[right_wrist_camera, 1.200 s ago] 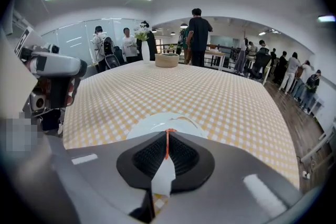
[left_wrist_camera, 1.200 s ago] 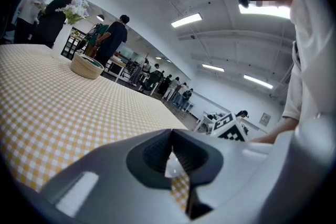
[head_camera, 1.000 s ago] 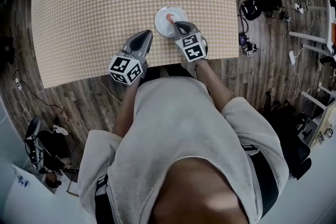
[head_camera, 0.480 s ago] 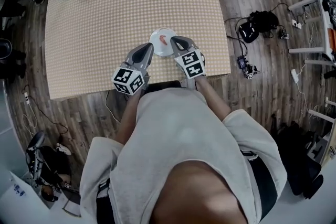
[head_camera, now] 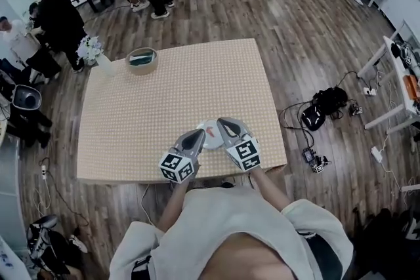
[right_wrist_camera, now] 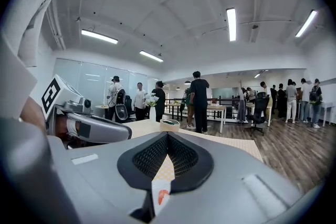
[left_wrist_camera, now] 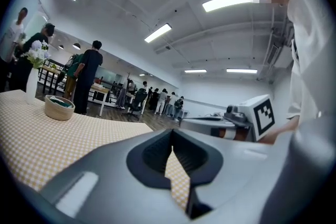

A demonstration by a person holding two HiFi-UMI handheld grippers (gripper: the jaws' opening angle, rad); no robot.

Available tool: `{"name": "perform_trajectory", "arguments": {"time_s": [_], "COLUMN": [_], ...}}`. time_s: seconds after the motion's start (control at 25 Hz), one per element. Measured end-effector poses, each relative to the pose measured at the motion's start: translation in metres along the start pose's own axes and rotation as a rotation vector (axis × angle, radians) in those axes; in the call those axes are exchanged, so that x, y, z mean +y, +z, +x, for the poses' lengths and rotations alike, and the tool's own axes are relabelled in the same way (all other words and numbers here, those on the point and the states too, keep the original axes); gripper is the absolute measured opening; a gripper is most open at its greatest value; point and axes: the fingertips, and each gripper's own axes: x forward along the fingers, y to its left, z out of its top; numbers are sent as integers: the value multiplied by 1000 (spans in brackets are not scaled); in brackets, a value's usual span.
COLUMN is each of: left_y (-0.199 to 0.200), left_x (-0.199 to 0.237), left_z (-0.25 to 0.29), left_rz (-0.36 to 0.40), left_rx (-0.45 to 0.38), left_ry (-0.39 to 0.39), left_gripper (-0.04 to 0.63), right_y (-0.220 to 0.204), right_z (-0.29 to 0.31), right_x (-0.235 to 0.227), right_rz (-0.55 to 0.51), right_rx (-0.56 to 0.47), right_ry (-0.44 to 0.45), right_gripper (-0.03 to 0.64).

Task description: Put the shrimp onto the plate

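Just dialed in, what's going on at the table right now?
A person holds a gripper in each hand over the near edge of the checkered table. The shrimp lies on the white plate, between the two grippers. The left gripper and the right gripper both have jaws together, gripping nothing, so the placing looks done.

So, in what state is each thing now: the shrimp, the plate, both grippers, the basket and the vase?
shrimp: lying on the plate, held by no gripper.
plate: flat on the table, near its front edge.
left gripper: shut, empty, by the plate.
right gripper: shut, empty, by the plate.
basket: upright, something green inside.
vase: upright at the far corner, flowers in it.
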Motion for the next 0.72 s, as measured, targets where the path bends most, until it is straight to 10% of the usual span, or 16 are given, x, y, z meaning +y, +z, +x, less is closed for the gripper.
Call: {"name": "perform_trajectory", "arguments": {"time_s": [0.72], "left_y": [-26], "left_x": [13], "left_z": [-146], "left_rz": [-19], "left_rx": [-11], "left_ry": [-65], "left_gripper": [9], "right_y": [-37], "right_z": [-38], "right_x": [156], "right_rz": [108], "right_rx": [93], "right_ry": [-32], "right_gripper": [-2]}}
